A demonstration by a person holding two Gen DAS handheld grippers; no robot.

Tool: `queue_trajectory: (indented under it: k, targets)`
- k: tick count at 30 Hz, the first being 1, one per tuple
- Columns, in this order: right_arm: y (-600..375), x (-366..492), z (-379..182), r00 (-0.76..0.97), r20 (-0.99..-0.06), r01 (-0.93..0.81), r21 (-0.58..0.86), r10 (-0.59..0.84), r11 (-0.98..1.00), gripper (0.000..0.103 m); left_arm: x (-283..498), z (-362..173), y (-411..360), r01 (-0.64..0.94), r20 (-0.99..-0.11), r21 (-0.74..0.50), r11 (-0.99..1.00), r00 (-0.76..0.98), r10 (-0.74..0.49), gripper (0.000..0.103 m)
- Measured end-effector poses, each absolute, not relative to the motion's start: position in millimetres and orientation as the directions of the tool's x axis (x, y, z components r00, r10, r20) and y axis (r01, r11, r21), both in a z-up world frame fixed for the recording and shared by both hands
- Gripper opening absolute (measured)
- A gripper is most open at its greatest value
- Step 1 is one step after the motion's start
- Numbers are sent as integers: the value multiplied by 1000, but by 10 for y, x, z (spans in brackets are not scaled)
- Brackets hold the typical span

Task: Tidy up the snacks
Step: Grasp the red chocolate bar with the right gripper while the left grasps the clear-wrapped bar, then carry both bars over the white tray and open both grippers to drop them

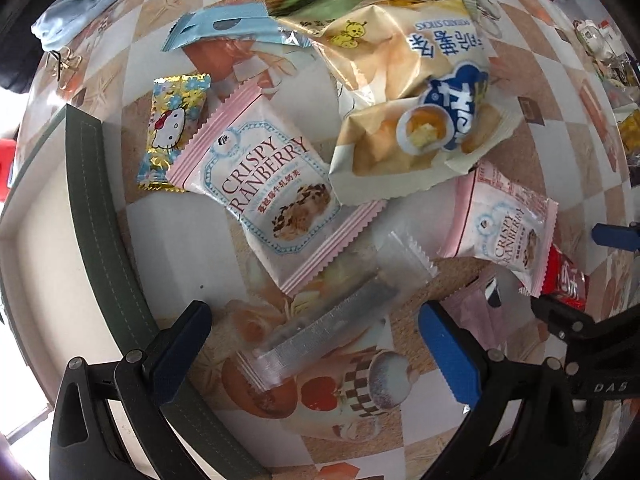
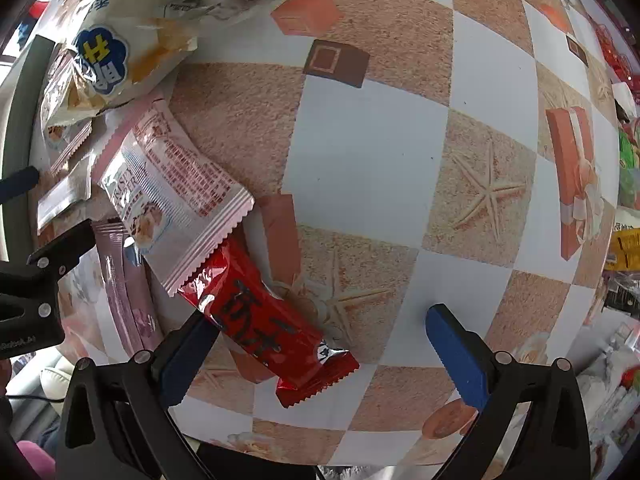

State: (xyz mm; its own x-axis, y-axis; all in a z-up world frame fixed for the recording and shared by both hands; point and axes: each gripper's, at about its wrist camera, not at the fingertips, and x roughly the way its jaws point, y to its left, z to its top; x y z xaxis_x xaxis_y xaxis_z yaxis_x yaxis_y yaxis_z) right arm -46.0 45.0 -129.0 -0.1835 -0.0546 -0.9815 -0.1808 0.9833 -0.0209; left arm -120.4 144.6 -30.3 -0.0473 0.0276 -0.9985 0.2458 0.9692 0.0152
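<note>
A: You're working over a table (image 2: 360, 128) dressed in a checked cloth of sand-brown and pale squares, printed with starfish and gift boxes. Where are your grippers?

B: Your left gripper (image 1: 316, 344) hangs with its jaws spread wide, a clear wrapper with a grey strip (image 1: 340, 312) lying between them on the cloth. Your right gripper (image 2: 320, 344) is also spread, nothing pinched; the red snack bar (image 2: 264, 320) lies between its fingers, its upper part against the left finger (image 2: 180, 356).

A: And the rest of the snacks?

B: Piled together. A pink Crispy Cranberry packet (image 1: 264, 184) is tucked partly under the yellow chip bag (image 1: 416, 92), with a Hello Kitty packet (image 1: 172, 132) touching it toward the table's left edge. A second cranberry packet (image 2: 172, 192) overlaps the red bar's top end.

A: Free room?

B: The cloth to the right of the red bar is bare up to the clutter (image 2: 624, 184) along the right edge. A dark green box rim (image 1: 100, 216) borders the left edge.
</note>
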Motion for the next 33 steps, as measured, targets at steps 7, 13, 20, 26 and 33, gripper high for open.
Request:
queue_trajectory:
  k: [7, 13, 20, 26, 33]
  targets:
    - [337, -579, -1181, -183, -981, -176, -27, -59, 984, 103, -840, -387, 1186, 291, -991, 21, 957, -118, 58, 103]
    - [161, -1018, -949, -181, -982, -166, -31, -61, 986, 99, -863, -391, 908, 427, -989, 23, 904, -123, 83, 93]
    - [247, -1145, -764, -126, -991, -175, -17, -40, 984, 21, -1004, -173, 775, 435, -995, -8, 900, -97, 38, 21]
    - [-90, -1234, -705, -147, -984, 13, 97, 98, 995, 21, -1093, -78, 1048, 345, -992, -86, 935, -118, -48, 17]
    - [-454, -1425, -569, -115, -971, 146, 194, 212, 970, 21, -1190, 286, 1255, 321, -992, -123, 939, -73, -105, 17]
